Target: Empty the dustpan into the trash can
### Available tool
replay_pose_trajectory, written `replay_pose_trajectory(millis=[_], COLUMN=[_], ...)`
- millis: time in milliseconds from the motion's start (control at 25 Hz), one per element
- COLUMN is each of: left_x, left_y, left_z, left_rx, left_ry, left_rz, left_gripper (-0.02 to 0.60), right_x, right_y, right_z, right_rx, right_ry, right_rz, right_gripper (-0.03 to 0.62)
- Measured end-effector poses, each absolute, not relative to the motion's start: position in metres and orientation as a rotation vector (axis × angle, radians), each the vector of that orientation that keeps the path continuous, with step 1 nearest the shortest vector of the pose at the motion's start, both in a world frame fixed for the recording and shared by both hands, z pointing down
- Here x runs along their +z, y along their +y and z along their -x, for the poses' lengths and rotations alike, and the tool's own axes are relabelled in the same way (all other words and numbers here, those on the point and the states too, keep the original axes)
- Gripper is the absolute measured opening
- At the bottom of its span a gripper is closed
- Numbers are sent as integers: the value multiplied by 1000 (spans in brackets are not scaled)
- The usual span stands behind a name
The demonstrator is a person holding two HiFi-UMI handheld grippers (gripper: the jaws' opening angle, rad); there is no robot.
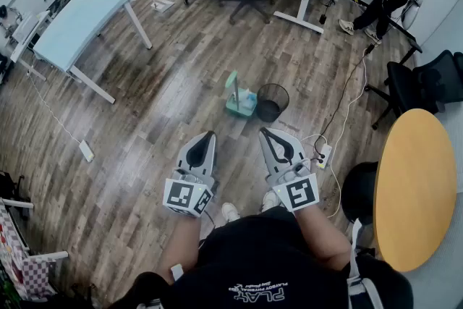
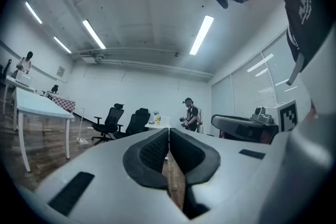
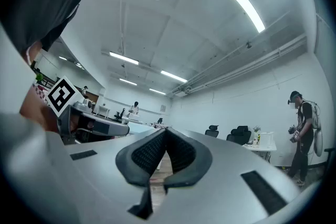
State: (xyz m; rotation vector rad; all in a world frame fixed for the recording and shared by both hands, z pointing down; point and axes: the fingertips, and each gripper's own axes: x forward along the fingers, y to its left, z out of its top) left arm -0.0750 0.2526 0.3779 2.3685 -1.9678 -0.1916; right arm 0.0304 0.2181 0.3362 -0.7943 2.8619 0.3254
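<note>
Out on the floor, dustpan upright just left of trash can (touching or not, unclear), power strip nearer and rightward, round table far right, desk far left.

dustpan teal | trash can black mesh | floor brown wood-grain | left gripper, right gripper grey, black pads, black-white marker squares | round worktop yellow-orange | long worktop pale blue

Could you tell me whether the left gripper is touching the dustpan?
Apart. The head view shows the left gripper, jaws shut and empty, held well short of the dustpan, with bare floor between them.
</note>
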Motion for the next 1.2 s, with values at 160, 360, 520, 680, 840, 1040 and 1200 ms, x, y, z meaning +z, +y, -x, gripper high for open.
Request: replay_pose_trajectory(millis=[160, 360, 520, 680, 840, 1040, 1200], left_x=[373, 373, 371, 369, 372, 377, 381], left_y=[255, 250, 240, 227, 216, 197, 190], left_z=[63, 47, 27, 8, -7, -23, -27], left_rx=[-177, -159, -134, -99, -65, -17, -9], left_ry=[-1953, -1935, -1931, -1947, -1958, -1990, -1990], left_rz=[-2388, -2406, -2415, -2415, -2404, -2375, -2353], left_gripper=[25, 25, 25, 25, 25, 25, 25], right_x=[330, 325, 324, 321, 324, 326, 329], right_y=[221, 217, 208, 195, 181, 163, 155], right_z=[-37, -49, -66, -87, -104, -118, -118], right_rx=[334, 334, 335, 295, 275, 240, 214], right_ry=[2851, 2834, 2826, 2804, 2807, 2815, 2829], right_rz=[796, 793, 775, 745, 734, 669, 639], right_gripper=[23, 23, 23, 25, 25, 25, 25])
